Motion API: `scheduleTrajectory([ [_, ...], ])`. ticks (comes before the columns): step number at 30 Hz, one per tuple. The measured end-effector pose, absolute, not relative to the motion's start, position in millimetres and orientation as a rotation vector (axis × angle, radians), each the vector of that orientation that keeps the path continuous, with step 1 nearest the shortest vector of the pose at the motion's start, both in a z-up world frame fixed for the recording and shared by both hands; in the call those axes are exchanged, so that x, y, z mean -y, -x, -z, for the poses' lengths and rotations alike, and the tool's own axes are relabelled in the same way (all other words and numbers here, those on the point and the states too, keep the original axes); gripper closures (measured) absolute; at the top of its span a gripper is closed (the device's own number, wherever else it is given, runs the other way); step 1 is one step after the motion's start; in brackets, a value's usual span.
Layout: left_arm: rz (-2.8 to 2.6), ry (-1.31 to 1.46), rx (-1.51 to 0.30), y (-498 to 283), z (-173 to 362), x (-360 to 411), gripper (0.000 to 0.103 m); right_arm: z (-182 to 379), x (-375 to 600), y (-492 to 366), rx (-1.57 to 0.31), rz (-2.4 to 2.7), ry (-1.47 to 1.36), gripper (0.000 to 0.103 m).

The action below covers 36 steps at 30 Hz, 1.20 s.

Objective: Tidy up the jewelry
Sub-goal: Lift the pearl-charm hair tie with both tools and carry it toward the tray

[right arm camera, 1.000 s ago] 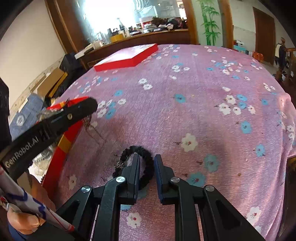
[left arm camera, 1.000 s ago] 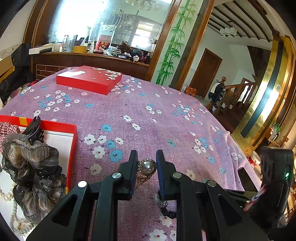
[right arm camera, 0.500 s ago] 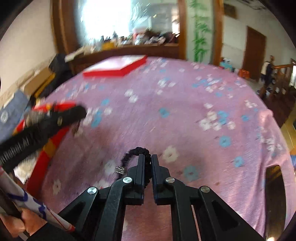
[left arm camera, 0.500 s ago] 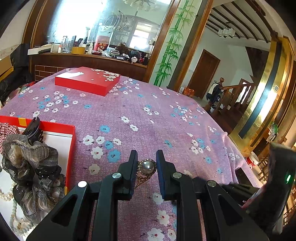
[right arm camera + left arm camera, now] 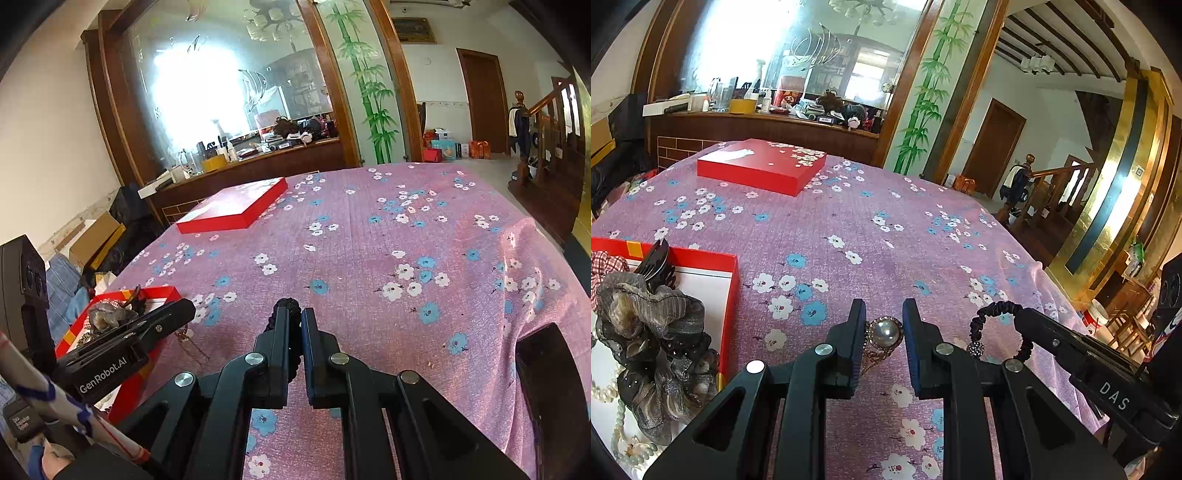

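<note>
Where petals scatter, red lid (image 5: 761,171) afar

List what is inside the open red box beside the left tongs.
The open red box holds a grey gauze scrunchie, a black hair claw, checked red fabric and pearl strands. The scrunchie covers whatever lies beneath it.

Open red box (image 5: 733,280): cut off at left edge
Pearl brooch (image 5: 884,332): lower gold part hidden behind pad
Black hair tie (image 5: 286,306): mostly hidden between pads — only top loop visible
</note>
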<state>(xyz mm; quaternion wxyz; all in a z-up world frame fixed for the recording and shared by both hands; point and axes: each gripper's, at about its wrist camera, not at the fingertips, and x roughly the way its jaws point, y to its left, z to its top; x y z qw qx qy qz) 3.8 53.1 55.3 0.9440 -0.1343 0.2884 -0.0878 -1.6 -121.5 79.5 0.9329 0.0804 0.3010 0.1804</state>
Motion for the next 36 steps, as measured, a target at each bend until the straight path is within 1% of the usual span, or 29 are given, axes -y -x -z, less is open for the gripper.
scheduleTrajectory([
  [20,0.193,0.230,-0.514,11,-69,-45,0.084,-84,130,6,-0.582,-0.359,-0.185,0.096],
  [29,0.181,0.214,-0.503,50,-83,-56,0.084,-90,133,27,-0.608,-0.374,-0.233,0.096],
  [36,0.143,0.213,-0.449,86,-98,-83,0.084,-107,94,52,-0.597,-0.442,-0.181,0.096],
])
